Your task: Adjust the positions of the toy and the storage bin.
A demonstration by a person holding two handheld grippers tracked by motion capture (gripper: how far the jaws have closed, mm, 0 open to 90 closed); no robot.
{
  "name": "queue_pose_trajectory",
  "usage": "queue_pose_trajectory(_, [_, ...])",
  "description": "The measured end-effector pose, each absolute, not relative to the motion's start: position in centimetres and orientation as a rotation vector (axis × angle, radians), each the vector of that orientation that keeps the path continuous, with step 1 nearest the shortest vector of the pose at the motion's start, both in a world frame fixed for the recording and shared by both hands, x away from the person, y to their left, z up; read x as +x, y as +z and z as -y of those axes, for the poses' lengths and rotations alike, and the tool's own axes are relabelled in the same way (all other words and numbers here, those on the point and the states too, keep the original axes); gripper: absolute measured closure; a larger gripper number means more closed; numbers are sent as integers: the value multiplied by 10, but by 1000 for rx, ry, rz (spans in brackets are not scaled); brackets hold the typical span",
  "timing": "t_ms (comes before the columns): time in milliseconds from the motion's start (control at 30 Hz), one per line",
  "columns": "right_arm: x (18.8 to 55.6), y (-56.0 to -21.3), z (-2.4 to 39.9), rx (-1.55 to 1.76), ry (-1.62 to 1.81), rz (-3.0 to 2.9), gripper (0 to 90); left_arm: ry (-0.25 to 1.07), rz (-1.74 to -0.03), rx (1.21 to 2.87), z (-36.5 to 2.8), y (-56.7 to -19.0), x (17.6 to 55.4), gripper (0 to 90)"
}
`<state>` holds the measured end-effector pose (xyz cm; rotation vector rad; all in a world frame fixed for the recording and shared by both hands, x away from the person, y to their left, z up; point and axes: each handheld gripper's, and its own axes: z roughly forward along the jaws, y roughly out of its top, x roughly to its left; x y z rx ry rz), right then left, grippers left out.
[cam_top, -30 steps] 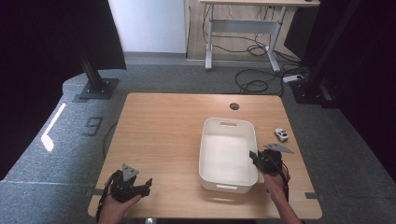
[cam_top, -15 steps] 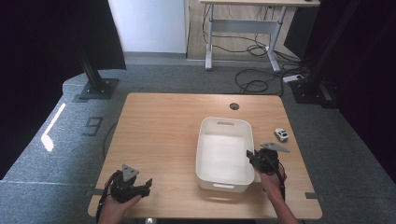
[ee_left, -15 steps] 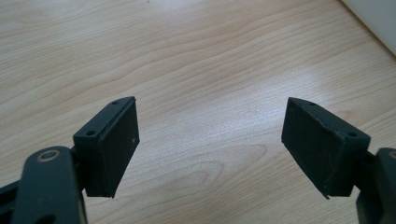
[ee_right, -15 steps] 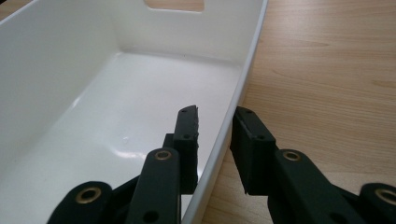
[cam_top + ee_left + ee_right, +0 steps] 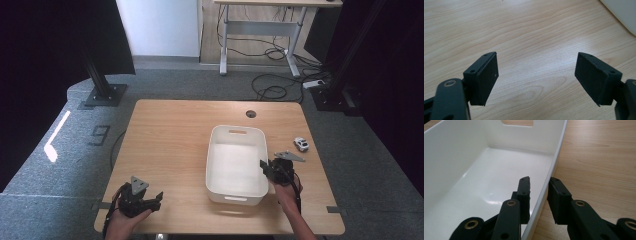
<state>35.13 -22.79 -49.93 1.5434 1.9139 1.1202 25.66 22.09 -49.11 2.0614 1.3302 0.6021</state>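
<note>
The white plastic bin [image 5: 235,167] stands on the wooden table [image 5: 170,140], a bit right of the middle, long side running away from the person. It is empty inside, w/ a handle slot in the far short wall and one in the near wall.

The right gripper [image 5: 272,170] is at the bin's right long wall, nearer to the person's end. In the right gripper view [image 5: 539,195] the jaws are clamped on that wall: one pad is inside the bin, the other outside over the wood, and the thin white rim goes between them. The pads look pressed on the wall from both sides. The grey three-cornered plate [image 5: 289,156] on this gripper points to the right, above the tabletop.

The left gripper [image 5: 145,202] is near the front-left corner of the table, well apart from the bin, held in the person's left hand [image 5: 122,225]. In the left gripper view [image 5: 537,77] its two pads stand wide apart w/ nothing between, only bare wood under them. A corner of the bin [image 5: 621,12] is at the top right of that view.

A small white toy car [image 5: 300,144] lies on the table right of the bin, near the right edge, not touching it. A round cable hole [image 5: 251,114] is in the tabletop behind the bin.
</note>
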Motion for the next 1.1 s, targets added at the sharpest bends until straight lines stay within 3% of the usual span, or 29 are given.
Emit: queue_pose_trajectory(1100, [359,-500,204,1545,1145,-1914,713,598,-1333,2066,-222,-492,257,198])
